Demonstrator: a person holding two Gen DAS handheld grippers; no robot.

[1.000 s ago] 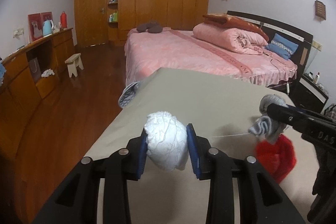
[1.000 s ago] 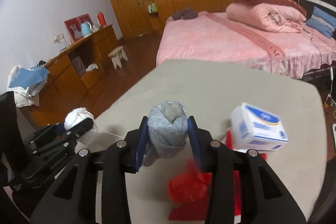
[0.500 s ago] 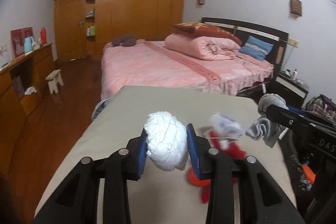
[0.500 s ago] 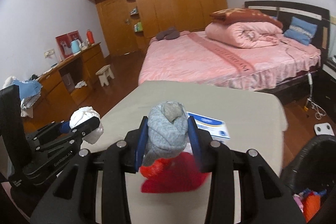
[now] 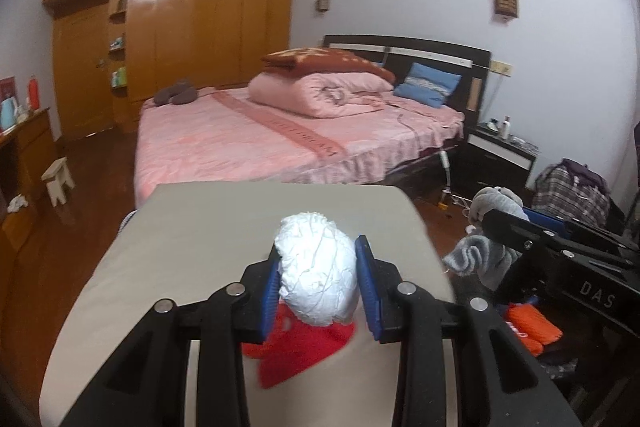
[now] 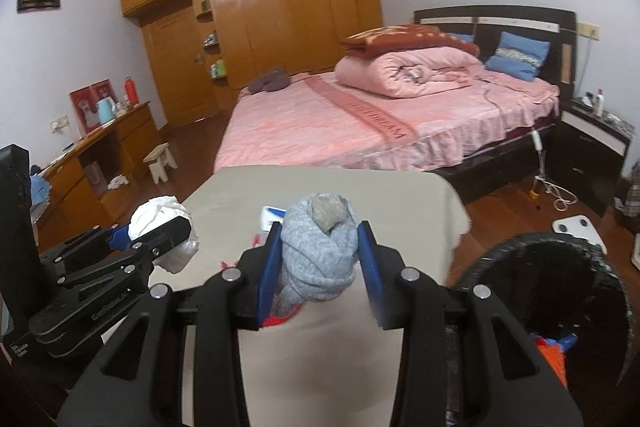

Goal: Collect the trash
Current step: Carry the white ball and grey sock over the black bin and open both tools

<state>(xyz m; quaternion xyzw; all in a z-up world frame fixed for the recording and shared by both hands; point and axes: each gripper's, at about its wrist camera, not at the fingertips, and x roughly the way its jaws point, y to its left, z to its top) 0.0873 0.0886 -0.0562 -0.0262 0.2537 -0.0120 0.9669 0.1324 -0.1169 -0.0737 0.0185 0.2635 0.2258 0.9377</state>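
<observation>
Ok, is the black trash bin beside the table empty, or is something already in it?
Not empty: the black trash bin holds orange and blue items near its bottom.

Each hand-held gripper, the left point(image 5: 318, 277) and the right point(image 6: 318, 259), is a matte black plastic frame whose arms branch into two fingers faced with blue pads point(image 5: 370, 283). Round silver screw heads point(image 5: 405, 289) sit on the arms. White letters (reading "DAS") mark the right one's side point(image 5: 596, 299).

White wad point(image 5: 318, 269), grey sock point(image 6: 318, 247), pink bedspread point(image 5: 256, 143)
</observation>
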